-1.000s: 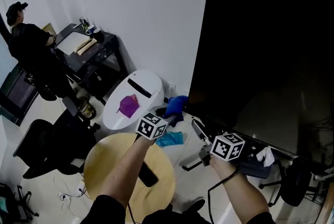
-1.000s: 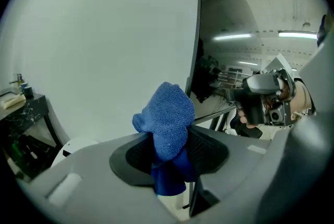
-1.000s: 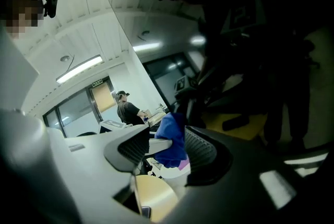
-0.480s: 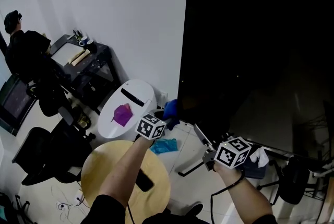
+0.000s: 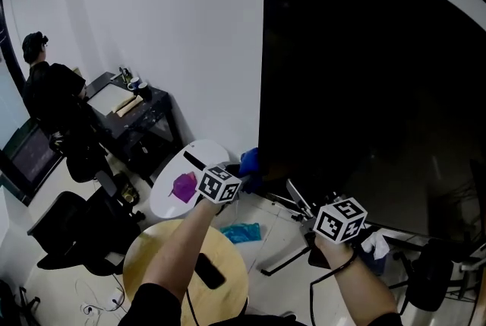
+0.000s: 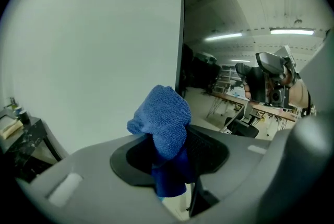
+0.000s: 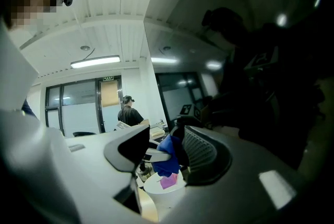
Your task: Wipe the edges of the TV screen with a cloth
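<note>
The left gripper [image 5: 243, 174] has its fingers [image 6: 209, 151] clenched on a blue cloth [image 6: 164, 119], which bunches up above them in the left gripper view. In the head view the cloth sits low, just beside the left edge of the TV screen [image 5: 364, 89], near its bottom corner; whether it touches the edge cannot be told. The right gripper [image 7: 166, 140] is further right, below the screen's lower edge, with its fingers [image 7: 202, 153] released and holding nothing. The right gripper view looks between them to the blue cloth beyond. The screen is dark and stands in front of a white wall [image 5: 167, 36]. Below the left arm is a round wooden tabletop [image 5: 148, 264] with a dark flat thing [image 5: 206, 271] on it. Beside it is a white round table [image 5: 163, 199] carrying a purple cloth [image 5: 184, 186]. A teal cloth [image 5: 243, 232] lies on the floor [image 5: 281, 286]. At far left a person [image 5: 53, 93] stands by a desk [image 5: 133, 108].
</note>
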